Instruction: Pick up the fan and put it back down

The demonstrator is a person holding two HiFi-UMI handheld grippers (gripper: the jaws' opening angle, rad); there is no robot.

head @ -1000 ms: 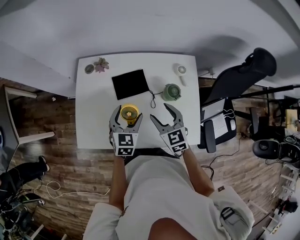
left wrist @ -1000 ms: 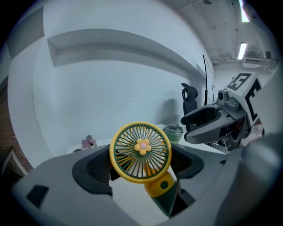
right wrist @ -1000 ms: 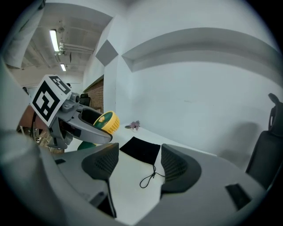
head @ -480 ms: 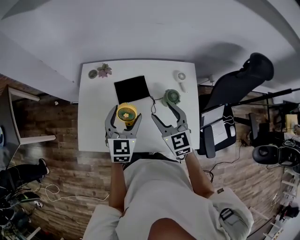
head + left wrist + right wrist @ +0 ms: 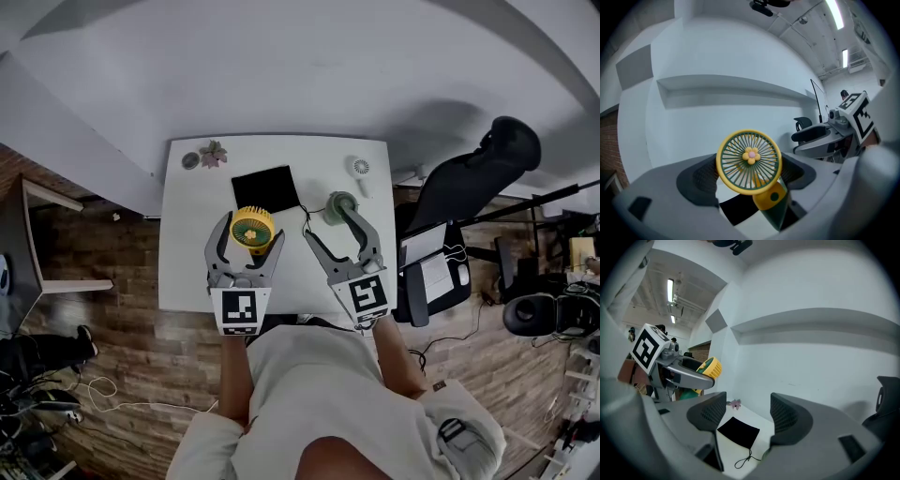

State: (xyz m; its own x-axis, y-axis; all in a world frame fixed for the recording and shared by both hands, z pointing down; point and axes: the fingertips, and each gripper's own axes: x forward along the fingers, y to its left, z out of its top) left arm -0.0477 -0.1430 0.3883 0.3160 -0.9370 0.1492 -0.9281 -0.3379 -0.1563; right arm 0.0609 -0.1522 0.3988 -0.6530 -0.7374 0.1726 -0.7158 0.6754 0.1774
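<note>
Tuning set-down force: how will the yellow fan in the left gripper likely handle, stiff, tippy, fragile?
Probably stiff plastic: the yellow fan holds its shape between the left gripper's jaws. Likely top-heavy: a wide round head over a narrow green handle, so it may tip when set down. Thin grille spokes look crushable.

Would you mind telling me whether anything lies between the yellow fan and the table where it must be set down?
Nothing visible blocks it. The yellow round fan, held in the left gripper's jaws, hangs over bare white table; the flat black pouch lies close beyond.
</note>
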